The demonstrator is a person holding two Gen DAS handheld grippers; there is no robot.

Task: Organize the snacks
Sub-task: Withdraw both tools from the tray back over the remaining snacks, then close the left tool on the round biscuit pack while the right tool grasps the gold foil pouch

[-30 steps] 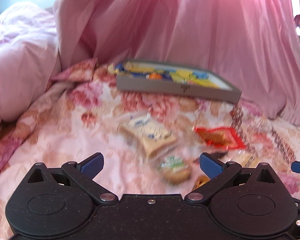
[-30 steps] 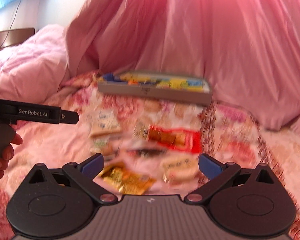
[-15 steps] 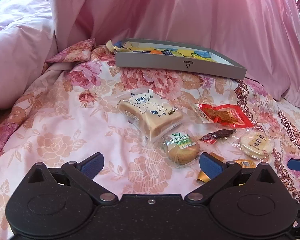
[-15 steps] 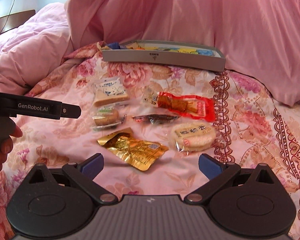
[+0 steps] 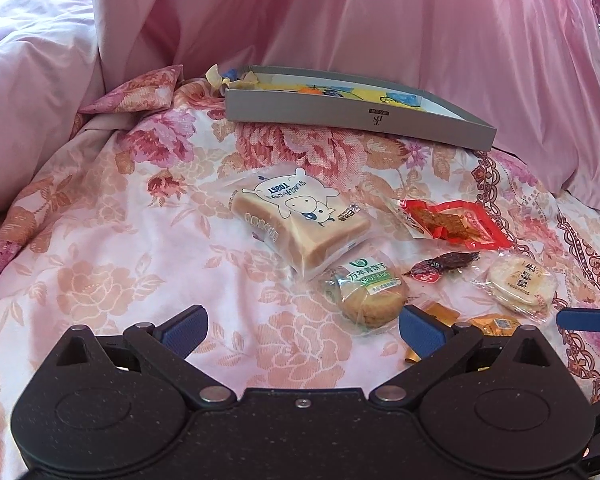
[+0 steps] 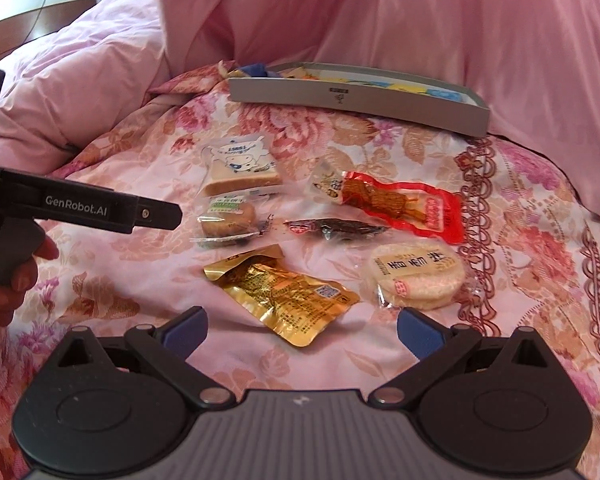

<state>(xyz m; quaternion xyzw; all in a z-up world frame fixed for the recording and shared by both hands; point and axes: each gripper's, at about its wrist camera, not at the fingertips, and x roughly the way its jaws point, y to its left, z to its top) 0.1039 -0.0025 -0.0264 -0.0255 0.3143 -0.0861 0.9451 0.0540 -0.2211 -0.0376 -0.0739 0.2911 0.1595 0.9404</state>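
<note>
Left gripper (image 5: pixel 302 330) has its fingers spread wide, nothing between them; the round green-label biscuit (image 5: pixel 366 290) lies just ahead, toward the right finger, with the toast pack (image 5: pixel 300 220) touching it behind. Right gripper (image 6: pixel 300 332) is also spread and empty, hovering above the bedspread (image 6: pixel 140 280); the gold foil pouch (image 6: pixel 284 292) sits just ahead between the fingers, and the rice cracker pack (image 6: pixel 416 272) is near the right fingertip. Farther out are the dark candy (image 6: pixel 336 230) and the red jerky pack (image 6: pixel 396 204). The grey box (image 6: pixel 356 98) at the back, well apart, already holds some colourful wrappers (contents unclear). Judged progress: six snacks loose, none grasped, so most of the sorting is left.
</note>
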